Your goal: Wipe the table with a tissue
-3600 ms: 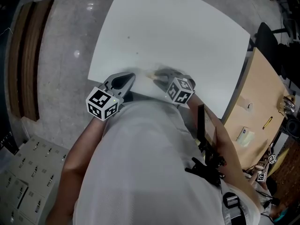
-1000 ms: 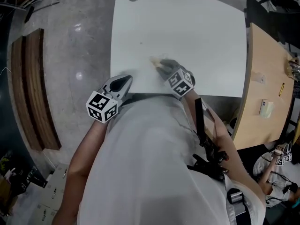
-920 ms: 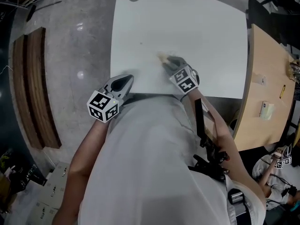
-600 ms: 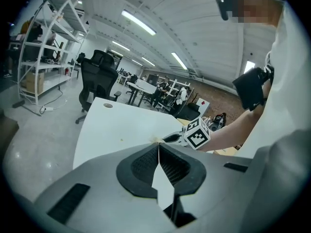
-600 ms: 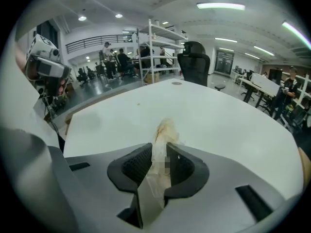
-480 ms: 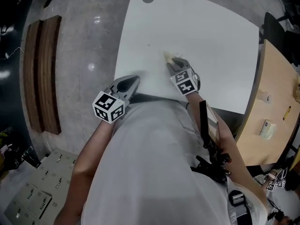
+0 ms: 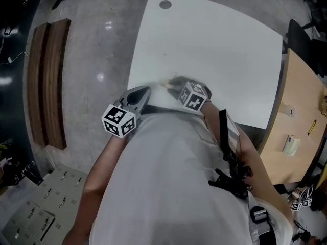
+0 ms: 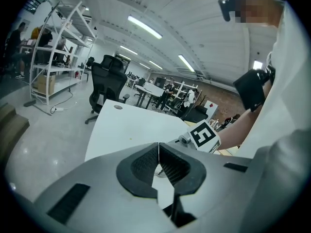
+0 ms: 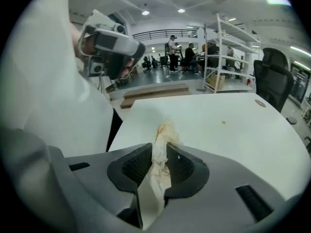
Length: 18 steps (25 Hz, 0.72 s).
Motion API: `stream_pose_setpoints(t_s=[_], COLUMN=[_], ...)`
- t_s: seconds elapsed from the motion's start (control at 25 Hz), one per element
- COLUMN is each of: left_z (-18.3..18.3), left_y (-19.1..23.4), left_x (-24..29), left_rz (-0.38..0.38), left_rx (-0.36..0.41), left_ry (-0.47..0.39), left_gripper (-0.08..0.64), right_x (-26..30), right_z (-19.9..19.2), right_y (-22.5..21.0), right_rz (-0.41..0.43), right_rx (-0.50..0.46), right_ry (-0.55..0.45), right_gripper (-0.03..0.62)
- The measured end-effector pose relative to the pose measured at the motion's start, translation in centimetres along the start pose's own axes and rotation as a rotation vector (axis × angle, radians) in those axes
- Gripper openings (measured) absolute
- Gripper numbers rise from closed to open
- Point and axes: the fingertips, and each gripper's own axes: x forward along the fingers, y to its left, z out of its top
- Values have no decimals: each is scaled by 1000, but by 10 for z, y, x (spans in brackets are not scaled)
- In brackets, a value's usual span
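Note:
A crumpled white tissue with a brownish stain sticks out of my right gripper, which is shut on it and presses it to the white table near its front edge. In the head view the tissue shows just left of the right gripper. A small brown speck lies on the tabletop farther in. My left gripper hangs at the table's front-left corner, jaws shut with nothing between them.
A round cable hole sits in the table's far corner. A wooden desk with small items adjoins on the right, a black office chair stands beyond the table, and wooden planks lie on the floor to the left.
My right gripper has dragged the tissue from mid-table back toward the front edge and to the left. The left gripper has stayed at the corner.

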Motion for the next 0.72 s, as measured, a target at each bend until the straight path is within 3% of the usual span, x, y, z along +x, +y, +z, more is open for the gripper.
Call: stream_pose_setpoints(t_s=[0.08, 0.16, 0.36, 0.48, 0.56, 0.72], left_z=[7, 11, 10, 5, 1, -5], left_y=[3, 5, 16, 18, 22, 35], left_x=[5, 8, 6, 3, -3, -17], left_rz=[-23, -49, -70, -62, -46, -8], left_rx=[8, 18, 18, -2, -20, -55], left_ry=[-5, -5, 0, -5, -6, -10], left_gripper=[8, 8, 8, 8, 8, 8], right_x=[-9, -24, -70, -90, -91, -72], right_z=[-11, -22, -51, -75, -78, -58], right_y=[-3, -24, -112, -157, -173, -188], right_rz=[-1, -84, -394, -526, -555, -536], right_rx=[-16, 46, 359, 513, 551, 496], right_ry=[8, -16, -95, -86, -76, -67], right_gripper=[94, 94, 94, 94, 94, 94])
